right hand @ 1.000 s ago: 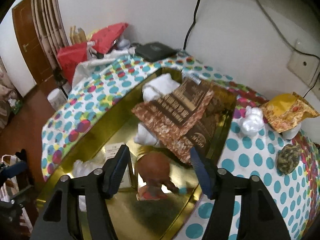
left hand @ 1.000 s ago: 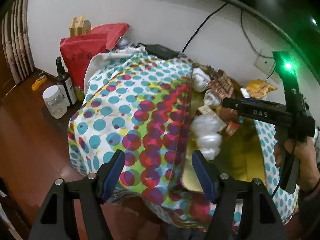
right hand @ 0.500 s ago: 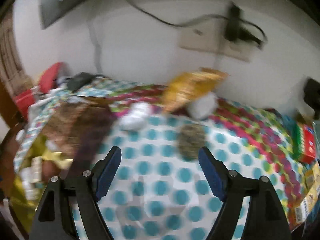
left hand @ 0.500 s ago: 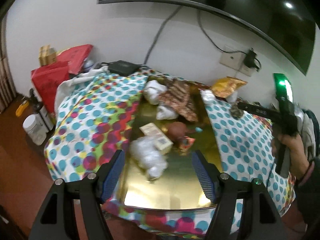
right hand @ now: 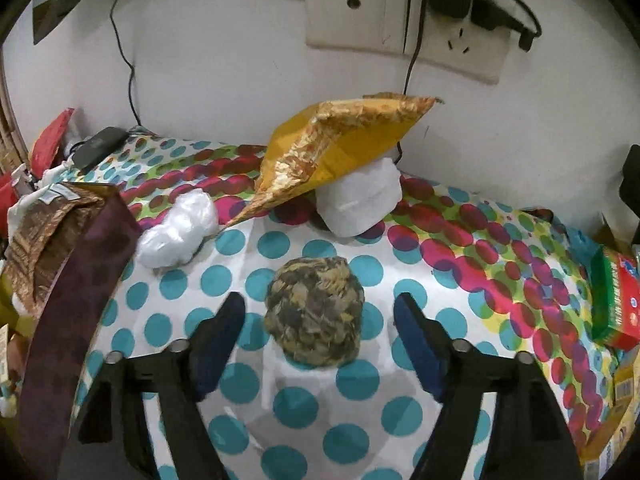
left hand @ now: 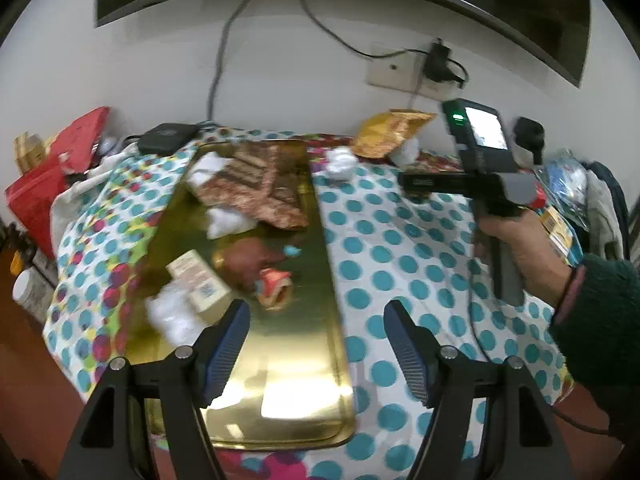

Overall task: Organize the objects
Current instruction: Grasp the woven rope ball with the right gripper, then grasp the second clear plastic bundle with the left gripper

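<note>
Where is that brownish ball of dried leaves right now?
In the right wrist view, the leaf ball sits on the dotted tablecloth, ahead of the open right gripper.

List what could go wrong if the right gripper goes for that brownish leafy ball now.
1. The leafy ball looks loosely packed; the open right gripper might crush it or shed flakes on the dotted cloth.
2. The cloth could bunch under the fingertips.
3. The yellow foil bag leans on a white cup just behind; overshooting may topple both.
</note>
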`<state>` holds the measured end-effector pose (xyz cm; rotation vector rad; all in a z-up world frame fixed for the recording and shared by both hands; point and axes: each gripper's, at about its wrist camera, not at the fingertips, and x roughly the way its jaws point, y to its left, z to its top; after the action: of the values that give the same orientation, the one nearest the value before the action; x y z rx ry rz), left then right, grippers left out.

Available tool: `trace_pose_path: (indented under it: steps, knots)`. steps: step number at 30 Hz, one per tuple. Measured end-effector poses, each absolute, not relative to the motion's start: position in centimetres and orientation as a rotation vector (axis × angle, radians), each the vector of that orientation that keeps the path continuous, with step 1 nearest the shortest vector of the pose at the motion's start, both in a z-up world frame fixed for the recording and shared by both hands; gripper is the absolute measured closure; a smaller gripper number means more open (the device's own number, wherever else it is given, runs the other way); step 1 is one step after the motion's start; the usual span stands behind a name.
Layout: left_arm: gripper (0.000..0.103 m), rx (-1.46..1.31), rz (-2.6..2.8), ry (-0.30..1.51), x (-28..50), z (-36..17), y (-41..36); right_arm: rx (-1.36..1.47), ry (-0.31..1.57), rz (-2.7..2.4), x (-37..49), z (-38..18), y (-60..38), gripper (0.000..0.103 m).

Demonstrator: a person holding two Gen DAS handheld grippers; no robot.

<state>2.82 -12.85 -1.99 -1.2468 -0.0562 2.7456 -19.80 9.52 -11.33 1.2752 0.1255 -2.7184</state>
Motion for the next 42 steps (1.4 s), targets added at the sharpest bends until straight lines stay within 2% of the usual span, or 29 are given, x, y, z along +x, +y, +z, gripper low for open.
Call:
trace_pose_path:
  steps: [3, 9, 12, 15, 23, 30, 34, 38, 42]
  knots:
    - [0.032, -1.24, 2.73, 0.001, 1.9, -2.0, -11.1, 1.29, 0.086, -2.672, -20.3, -12.0, 9.7, 0.055]
    - [0.032, -1.236, 2.687, 0.082, -0.9, -2.5, -7.2, 1.226, 0.164, -2.688, -19.1, -12.0, 10.0, 0.055]
    - [0.032, -1.231, 2.669, 0.08, -2.4, -2.7, -5.7, 1.223, 0.126, -2.696, -18.6, -11.8, 11.9, 0.055]
    - [0.032, -1.228, 2.656, 0.056, -4.3, -3.2, -4.2, 1.219, 0.187, -2.743, -17.8, -11.6, 14.4, 0.055]
    - [0.032, -1.21, 2.686, 0.028, -10.3, -5.6, -0.9, 1.248, 0.073, -2.764, -15.5, -11.1, 20.7, 0.055]
    - [0.032, -1.135, 2.778, 0.02, -15.0, -6.0, -2.6, 1.252, 0.054, -2.742, -15.6, -11.3, 20.7, 0.055]
    - [0.032, -1.166, 2.804, 0.085, -17.2, -6.6, -4.3, 1.289, -0.01, -2.703, -16.0, -11.9, 21.3, 0.055]
    - [0.032, -1.187, 2.806, 0.017, -19.3, -6.9, -5.8, 1.294, -0.02, -2.696, -16.0, -12.1, 21.4, 0.055]
    - [0.031, -1.235, 2.789, 0.099, -21.5, -7.9, -6.0, 1.295, -0.006, -2.696, -16.0, -12.2, 21.4, 0.055]
